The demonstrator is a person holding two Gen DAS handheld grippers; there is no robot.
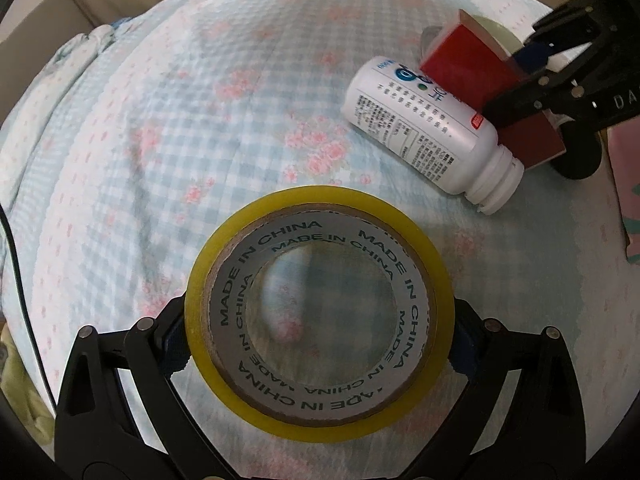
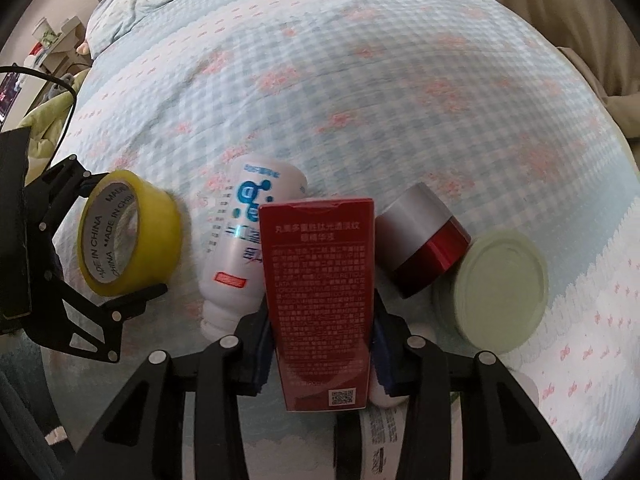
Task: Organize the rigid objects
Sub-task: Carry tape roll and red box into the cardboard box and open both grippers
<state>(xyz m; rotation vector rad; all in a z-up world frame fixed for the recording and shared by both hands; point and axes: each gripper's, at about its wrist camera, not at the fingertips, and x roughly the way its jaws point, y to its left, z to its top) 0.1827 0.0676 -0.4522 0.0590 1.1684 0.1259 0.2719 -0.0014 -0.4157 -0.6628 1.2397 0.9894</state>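
Observation:
My left gripper (image 1: 320, 344) is shut on a roll of yellow tape (image 1: 320, 312), held above the bedspread; the tape (image 2: 128, 232) also shows in the right wrist view, in the left gripper (image 2: 120, 240). My right gripper (image 2: 320, 344) is shut on a red carton (image 2: 320, 300), held upright; the carton (image 1: 468, 64) shows in the left wrist view in the right gripper (image 1: 516, 80). A white bottle (image 2: 244, 240) lies on the bed just left of the carton and is also in the left wrist view (image 1: 424, 128). A red jar with a silver lid (image 2: 424, 240) and a pale green round lid (image 2: 500, 288) lie to its right.
Everything lies on a blue checked bedspread with pink flowers (image 1: 200, 120). A pink box edge (image 1: 628, 184) shows at the far right. A black cable (image 2: 60, 80) and cluttered furniture (image 2: 52, 44) stand beyond the bed's left edge. Another white container (image 2: 384, 432) lies under my right gripper.

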